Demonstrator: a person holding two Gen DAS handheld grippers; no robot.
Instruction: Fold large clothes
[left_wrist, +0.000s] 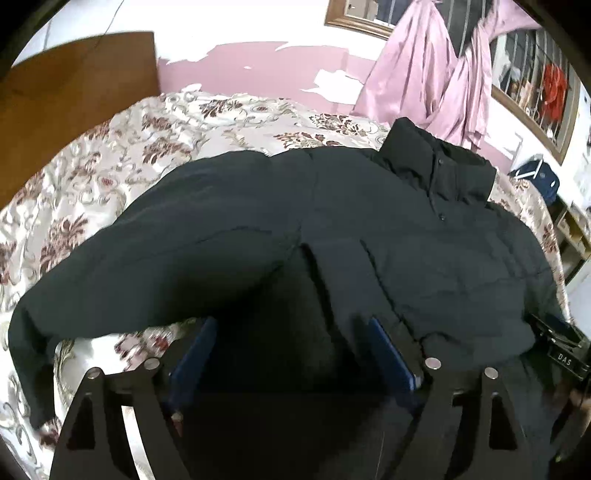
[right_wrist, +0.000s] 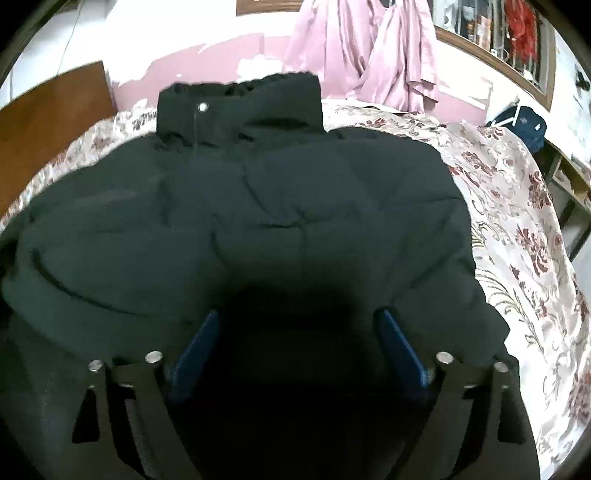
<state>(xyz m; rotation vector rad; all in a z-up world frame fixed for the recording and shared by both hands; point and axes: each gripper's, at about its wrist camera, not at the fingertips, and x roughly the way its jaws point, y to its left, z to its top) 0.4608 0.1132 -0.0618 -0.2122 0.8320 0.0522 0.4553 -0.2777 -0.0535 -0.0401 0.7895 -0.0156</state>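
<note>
A large black puffer jacket (left_wrist: 369, 229) lies front up on the floral bedspread (left_wrist: 110, 166), collar (left_wrist: 439, 162) toward the far wall. Its left sleeve (left_wrist: 110, 266) stretches out and hangs down at the left. My left gripper (left_wrist: 291, 325) is open, low over the jacket's hem, blue pads wide apart. In the right wrist view the same jacket (right_wrist: 258, 206) fills the middle, collar (right_wrist: 240, 110) standing up with a silver snap. My right gripper (right_wrist: 299, 317) is open over the hem at the jacket's right side. The right gripper's body shows at the left view's right edge (left_wrist: 561, 350).
A brown wooden headboard (left_wrist: 74, 85) stands at the left. Pink curtains (left_wrist: 436, 74) hang at the back by a barred window (left_wrist: 535, 81). A blue bag (right_wrist: 521, 122) and shelves (right_wrist: 569, 184) sit beyond the bed's right edge. Bedspread (right_wrist: 517, 240) shows right of the jacket.
</note>
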